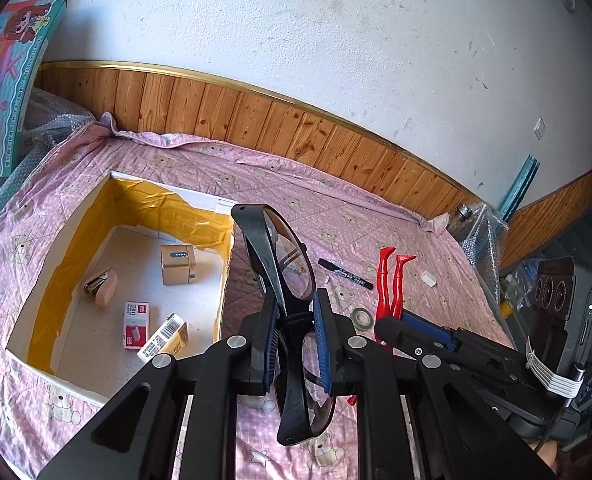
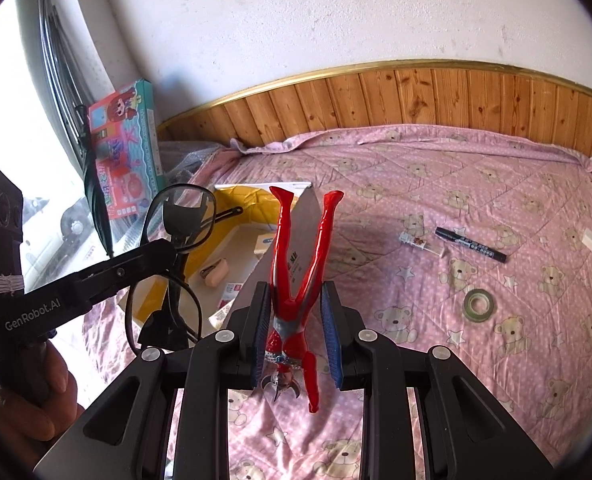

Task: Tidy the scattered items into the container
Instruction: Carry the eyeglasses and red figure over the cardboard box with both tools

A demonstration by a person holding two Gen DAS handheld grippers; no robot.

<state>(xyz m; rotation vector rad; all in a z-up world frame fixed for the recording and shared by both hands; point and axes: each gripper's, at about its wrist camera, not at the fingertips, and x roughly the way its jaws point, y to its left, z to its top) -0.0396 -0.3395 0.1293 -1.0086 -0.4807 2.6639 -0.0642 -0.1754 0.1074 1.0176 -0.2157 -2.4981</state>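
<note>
My left gripper (image 1: 294,344) is shut on a pair of black-framed glasses (image 1: 284,256), held upright just right of the open cardboard box (image 1: 128,200) with yellow lining. In that box lie a stapler (image 1: 102,286), a small brown carton (image 1: 178,264) and a staples packet (image 1: 136,324). My right gripper (image 2: 296,332) is shut on a red toy figure (image 2: 296,264), upside down with its legs up, above the pink bedspread. On the bedspread lie a black marker (image 2: 469,244), a tape roll (image 2: 479,305), a small vial (image 2: 421,243) and a white eraser (image 2: 591,240).
A wooden panel (image 2: 415,92) runs along the far edge of the bed under a white wall. A colourful toy carton (image 1: 8,80) and bubble wrap (image 1: 52,120) stand at the far left. A person's hand (image 2: 24,396) grips the left tool. The right gripper (image 1: 399,318) is close beside the left one.
</note>
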